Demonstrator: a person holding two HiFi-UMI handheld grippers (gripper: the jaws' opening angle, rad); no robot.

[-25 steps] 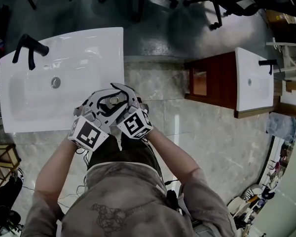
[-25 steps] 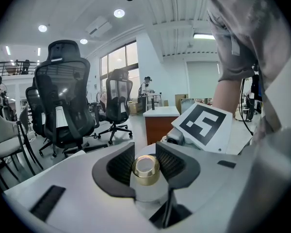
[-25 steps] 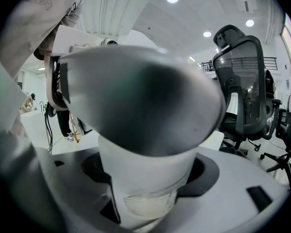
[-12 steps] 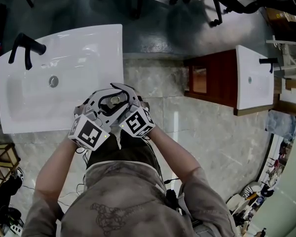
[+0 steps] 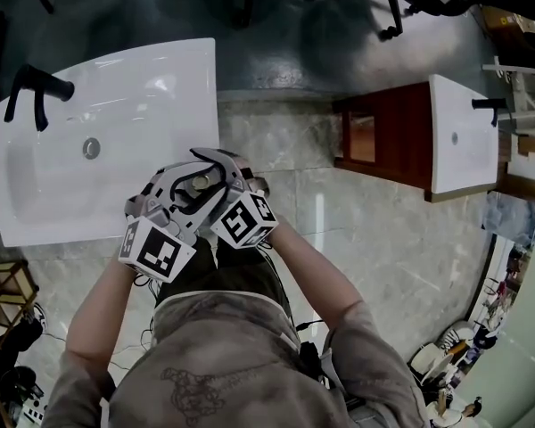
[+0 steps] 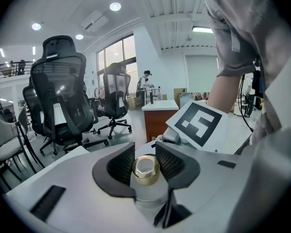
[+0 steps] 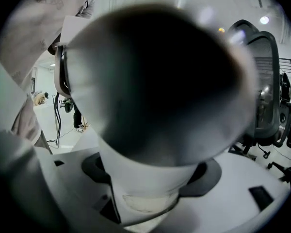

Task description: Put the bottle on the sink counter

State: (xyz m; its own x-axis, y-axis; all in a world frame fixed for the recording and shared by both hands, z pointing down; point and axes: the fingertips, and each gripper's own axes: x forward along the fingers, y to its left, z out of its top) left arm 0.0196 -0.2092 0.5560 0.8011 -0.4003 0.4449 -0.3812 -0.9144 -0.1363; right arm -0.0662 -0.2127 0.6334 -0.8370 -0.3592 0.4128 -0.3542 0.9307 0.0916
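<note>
1. Head view, steeply down: shows the bottle carried in the air over the tiled floor, just off the near right corner of the sink counter; not yet set on it
2. Left gripper view: finds the left gripper clenched on the bottle's neck, with ribbed pads pressed to either side just under the gold cap
3. Right gripper view: finds the right gripper closed round the pale body of the same bottle, so near the lens as to blur; judged a grasp rather than a mere touch
4. Key relation: places the counter to the left of and ahead of both grippers; long axis of the bottle roughly upright, cap turned up toward the head camera; left gripper the nearer to the basin, overlapping the counter's corner as seen from above
5. Coming move, as a judgement: calls for a short carry leftward and forward, then a lowering base-first onto the flat margin, not into the sloped bowl round the drain
6. Count: one bottle, one cap, two grippers; two white sinks, the task's own at left and a second sink on a wooden cabinet well apart at right; two black faucets, the near faucet and the far faucet; several office chairs beyond
</note>
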